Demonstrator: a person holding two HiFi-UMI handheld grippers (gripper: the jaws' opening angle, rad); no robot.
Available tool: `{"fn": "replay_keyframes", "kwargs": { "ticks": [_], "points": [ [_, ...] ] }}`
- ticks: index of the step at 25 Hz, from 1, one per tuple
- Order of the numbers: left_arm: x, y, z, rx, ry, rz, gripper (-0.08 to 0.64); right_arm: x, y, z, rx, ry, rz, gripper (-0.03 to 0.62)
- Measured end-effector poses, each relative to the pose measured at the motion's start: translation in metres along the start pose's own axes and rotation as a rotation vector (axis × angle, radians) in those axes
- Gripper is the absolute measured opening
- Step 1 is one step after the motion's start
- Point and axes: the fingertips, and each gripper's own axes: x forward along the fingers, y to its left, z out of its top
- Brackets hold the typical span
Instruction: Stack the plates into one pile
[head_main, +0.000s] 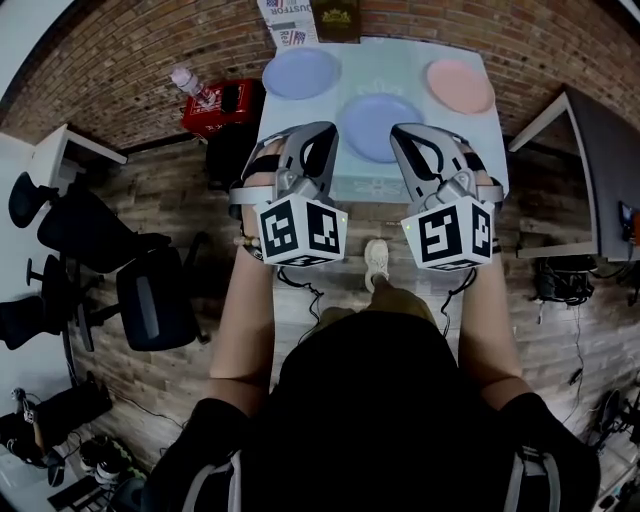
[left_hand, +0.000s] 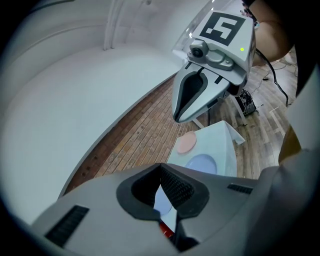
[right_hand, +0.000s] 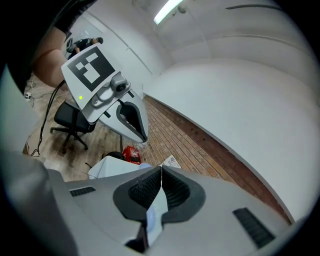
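- Left hand-held gripper (head_main: 318, 137): jaws fully together, nothing between them. Right hand-held gripper (head_main: 408, 137): the same, pads meeting, empty.
- Both are held side by side, pointing at the counter (head_main: 400, 55), with their tips near its front edge. Neither touches a plate.
- Three plates lie flat on the counter, all apart. The near blue plate (head_main: 380, 125) is central and closest to the person, the far blue plate (head_main: 300, 72) is back-left, and the pink plate (head_main: 458, 85) is back-right.
- Step, as I read it: approach for the first pick. Nothing is stacked yet.
- Doing it well:
  - Open the jaws before reaching a rim, come in low, and pinch the rim with one pad under and one over.
  - The near blue plate is the likely base, so bring the two back plates to it.
  - Lift clear before carrying across, centre the plate, and release only once it is seated.
- Risk: with a thin rim on a smooth top, a plate may skid away rather than lift.
- Counter: small, pale, smooth-looking.
- Room:
  - Brick wall (head_main: 130, 60) behind the counter, wood-plank floor (head_main: 560, 330).
  - Red crate (head_main: 225, 105) with a bottle (head_main: 190, 85), just left of the counter.
  - Office chairs (head_main: 150, 290) further left, side desk (head_main: 600, 150) on the right.
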Motion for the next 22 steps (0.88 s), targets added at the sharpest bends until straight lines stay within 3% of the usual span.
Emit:
{"fn": "replay_keyframes", "kwargs": {
  "ticks": [13, 22],
  "points": [
    [0.145, 0.059, -0.027, -0.023, 0.088, 0.004, 0.021, 0.132, -0.074, -0.048, -0.012, -0.065, 0.098, 0.035],
    [0.181, 0.082, -0.071, -0.044, 0.121, -0.013, 0.021, 0.191, -0.087, -0.051, 0.009, -0.073, 0.122, 0.035]
  ]
}}
